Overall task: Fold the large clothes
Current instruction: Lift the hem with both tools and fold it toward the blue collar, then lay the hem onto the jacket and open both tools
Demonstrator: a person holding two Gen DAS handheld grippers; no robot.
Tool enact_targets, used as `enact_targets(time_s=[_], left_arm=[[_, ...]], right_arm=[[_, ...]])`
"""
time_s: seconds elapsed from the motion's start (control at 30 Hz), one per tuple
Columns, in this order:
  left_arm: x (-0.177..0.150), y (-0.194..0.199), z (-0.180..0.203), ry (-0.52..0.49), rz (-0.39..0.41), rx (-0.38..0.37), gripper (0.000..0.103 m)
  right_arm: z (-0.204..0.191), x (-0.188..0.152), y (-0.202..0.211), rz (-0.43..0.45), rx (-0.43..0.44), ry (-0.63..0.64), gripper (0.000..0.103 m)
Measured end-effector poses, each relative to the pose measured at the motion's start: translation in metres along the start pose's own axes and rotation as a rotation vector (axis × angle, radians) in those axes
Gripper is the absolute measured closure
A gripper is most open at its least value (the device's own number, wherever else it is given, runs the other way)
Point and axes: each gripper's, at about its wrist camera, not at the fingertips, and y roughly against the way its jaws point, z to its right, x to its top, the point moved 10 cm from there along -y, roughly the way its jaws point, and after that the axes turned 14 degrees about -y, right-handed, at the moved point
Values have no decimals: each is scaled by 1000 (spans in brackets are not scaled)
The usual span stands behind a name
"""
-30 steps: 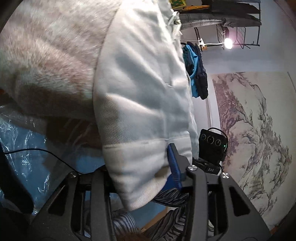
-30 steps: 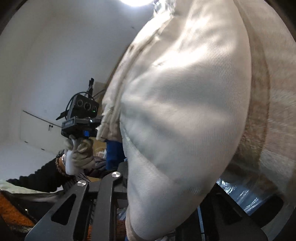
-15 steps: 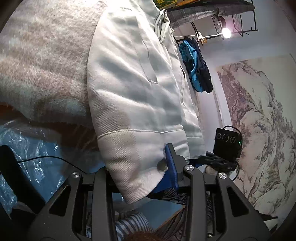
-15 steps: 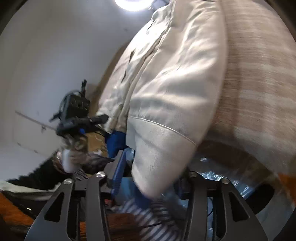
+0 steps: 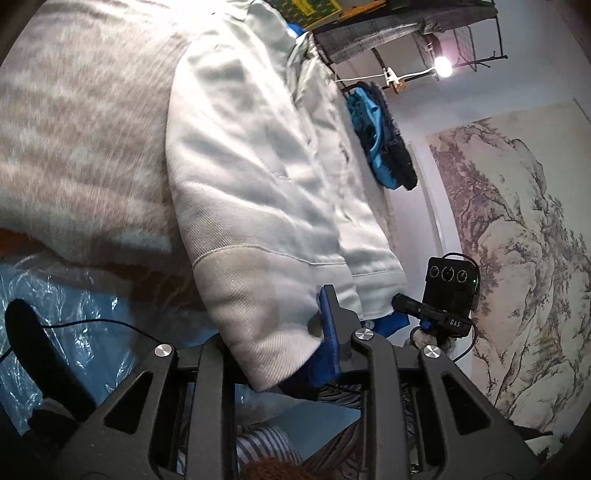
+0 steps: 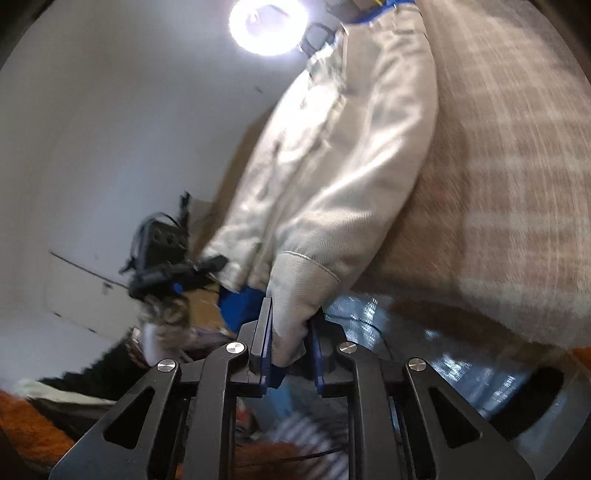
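Observation:
A large cream-white garment [image 5: 258, 192] with ribbed cuffs lies stretched over a grey-beige plaid blanket [image 5: 81, 140]. My left gripper [image 5: 273, 332] is shut on one ribbed cuff [image 5: 255, 314]; only its right blue pad shows. My right gripper [image 6: 290, 332] is shut on the other cuff [image 6: 295, 291], pinched between its blue pads. The garment [image 6: 343, 177] runs away from the right gripper toward the top. Each gripper shows in the other's view: the right one [image 5: 443, 306] and the left one [image 6: 166, 266].
Clear blue plastic sheeting [image 5: 66, 314] lies under the blanket's edge, with a thin black cable across it. Blue clothes [image 5: 380, 147] hang on a rack by a landscape mural [image 5: 517, 240]. A bright ceiling lamp [image 6: 269, 22] glares. Orange fabric [image 6: 26, 424] sits lower left.
Both grippers have pulled back with the cuffs. The garment has drawn out longer and flatter over the blanket. The right view has tilted up toward the ceiling lamp.

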Motion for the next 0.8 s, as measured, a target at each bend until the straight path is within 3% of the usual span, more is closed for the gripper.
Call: enact_targets(time_s=[0.23,0.43,0.63,0.8], left_arm=[[34,5,27,5,21,-30,82],[89,9,39,22,56,-38,83],[161,-7,21,67,107,-19,83],[200,-28,-15,124,149,23,84]], right_arm=[[-25,36,11,90,60,-18,90],[-37,97,23,194,56,-43,91],[-27,164,16,278,-6,-95,93],[-10,210,1,317,-70,-151,93]])
